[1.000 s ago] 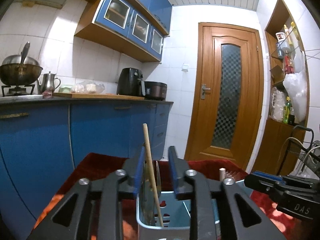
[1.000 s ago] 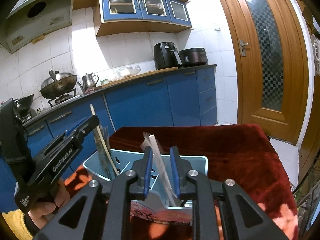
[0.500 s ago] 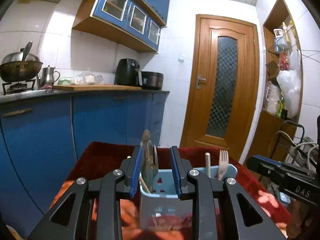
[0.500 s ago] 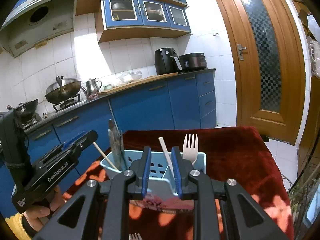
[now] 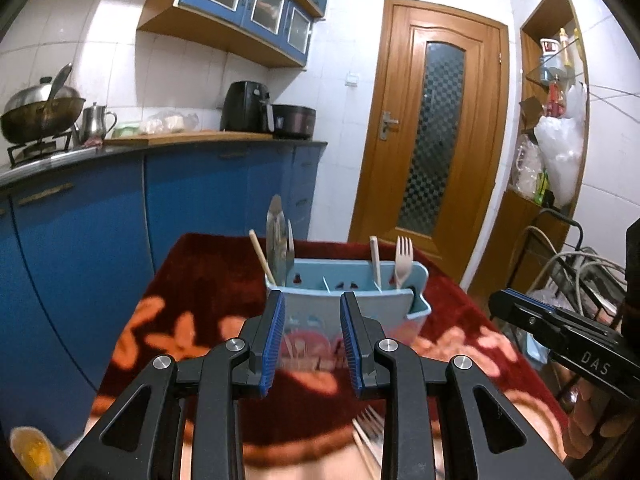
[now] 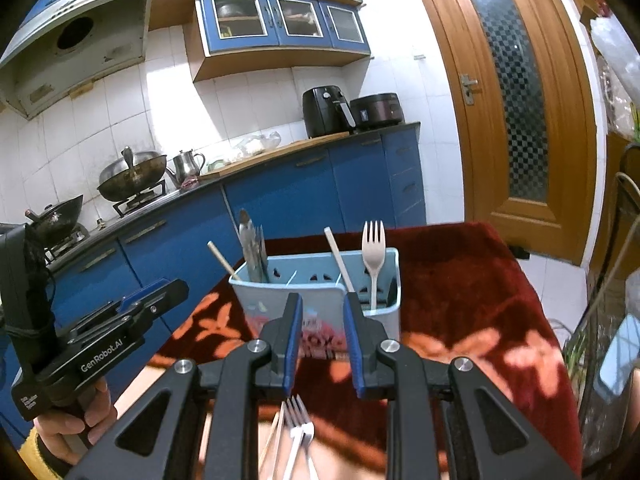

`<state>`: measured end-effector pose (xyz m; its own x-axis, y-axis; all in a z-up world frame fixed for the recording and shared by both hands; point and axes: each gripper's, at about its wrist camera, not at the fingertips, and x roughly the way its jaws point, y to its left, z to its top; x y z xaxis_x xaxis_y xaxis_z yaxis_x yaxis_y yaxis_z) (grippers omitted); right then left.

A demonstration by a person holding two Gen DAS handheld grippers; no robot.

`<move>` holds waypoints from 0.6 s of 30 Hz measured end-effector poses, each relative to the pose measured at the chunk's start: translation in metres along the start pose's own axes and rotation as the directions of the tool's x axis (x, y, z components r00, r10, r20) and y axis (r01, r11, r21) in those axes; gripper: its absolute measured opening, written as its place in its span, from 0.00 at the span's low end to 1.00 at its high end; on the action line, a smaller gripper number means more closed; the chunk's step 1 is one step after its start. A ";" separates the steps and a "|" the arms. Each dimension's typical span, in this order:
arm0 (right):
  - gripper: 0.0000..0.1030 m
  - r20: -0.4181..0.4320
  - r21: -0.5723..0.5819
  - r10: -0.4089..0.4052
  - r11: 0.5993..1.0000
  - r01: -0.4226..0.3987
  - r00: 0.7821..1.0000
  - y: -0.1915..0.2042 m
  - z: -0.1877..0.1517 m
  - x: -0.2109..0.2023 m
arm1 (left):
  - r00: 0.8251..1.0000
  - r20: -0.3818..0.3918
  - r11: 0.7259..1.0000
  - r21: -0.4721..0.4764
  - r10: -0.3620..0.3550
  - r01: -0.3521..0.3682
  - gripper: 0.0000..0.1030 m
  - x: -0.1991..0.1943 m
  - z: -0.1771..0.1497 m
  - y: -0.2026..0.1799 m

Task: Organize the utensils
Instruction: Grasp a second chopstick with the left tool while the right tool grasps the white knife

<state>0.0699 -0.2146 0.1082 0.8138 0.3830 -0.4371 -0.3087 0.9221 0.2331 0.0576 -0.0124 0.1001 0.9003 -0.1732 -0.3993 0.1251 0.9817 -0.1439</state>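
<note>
Your left hand-held gripper (image 5: 312, 336) hangs with jaws parted and empty before the blue caddy (image 5: 348, 312), which holds a pale fork (image 5: 403, 258) upright on the red-clothed tabletop (image 5: 192, 280).

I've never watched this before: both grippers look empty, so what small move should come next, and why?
Probably lower the right gripper toward the metal forks lying on the red cloth. Its jaws are open and empty, the forks lie just below it, and the blue caddy has room.
</note>
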 end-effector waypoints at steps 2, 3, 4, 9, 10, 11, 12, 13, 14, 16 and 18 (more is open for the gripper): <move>0.23 -0.008 0.006 -0.006 1.000 0.006 1.000 0.001 -0.005 -0.006 | 1.000 -0.024 1.000 -0.001 -0.002 0.002 0.28 -0.005 -0.005 -0.002; 0.23 -0.012 0.011 -0.007 1.000 0.008 1.000 0.001 -0.009 -0.010 | 0.999 -0.034 1.000 0.000 -0.003 0.003 0.28 -0.007 -0.008 -0.002; 0.23 -0.015 0.015 -0.005 1.000 0.005 1.000 -0.001 -0.011 -0.012 | 0.999 -0.045 1.000 0.000 -0.004 0.004 0.28 -0.009 -0.010 -0.003; 0.23 -0.037 0.041 0.002 0.999 -0.001 0.999 -0.003 -0.028 -0.022 | 0.994 -0.113 1.000 0.006 -0.009 0.010 0.28 -0.015 -0.027 -0.006; 0.23 -0.045 0.046 -0.001 0.999 0.003 0.999 -0.004 -0.032 -0.023 | 0.992 -0.126 1.000 0.010 -0.010 0.012 0.28 -0.016 -0.030 -0.007; 0.23 -0.050 0.050 -0.003 0.999 0.005 0.999 -0.004 -0.035 -0.024 | 0.989 -0.144 1.000 0.016 -0.010 0.012 0.28 -0.016 -0.035 -0.009; 0.24 -0.060 0.056 -0.006 0.998 0.010 0.998 -0.004 -0.038 -0.025 | 0.988 -0.156 1.000 0.018 -0.008 0.011 0.28 -0.017 -0.038 -0.010; 0.24 -0.074 0.063 -0.014 0.998 0.019 0.997 -0.004 -0.042 -0.026 | 0.986 -0.168 1.000 0.021 -0.006 0.010 0.28 -0.017 -0.040 -0.011; 0.24 -0.088 0.071 -0.020 0.997 0.026 0.996 -0.004 -0.046 -0.027 | 0.983 -0.182 1.000 0.022 -0.007 0.011 0.28 -0.016 -0.044 -0.012; 0.24 -0.107 0.086 -0.021 0.996 0.031 0.994 -0.005 -0.052 -0.029 | 0.978 -0.208 1.000 0.024 -0.012 0.017 0.28 -0.016 -0.051 -0.015; 0.24 -0.124 0.093 -0.023 0.995 0.035 0.992 -0.005 -0.058 -0.030 | 0.972 -0.234 1.000 0.023 -0.012 0.017 0.28 -0.014 -0.059 -0.017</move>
<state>0.0181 -0.2279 0.0694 0.7533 0.3654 -0.5468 -0.2333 0.9258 0.2973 0.0184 -0.0314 0.0549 0.7759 -0.1985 -0.5988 0.1503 0.9801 -0.1300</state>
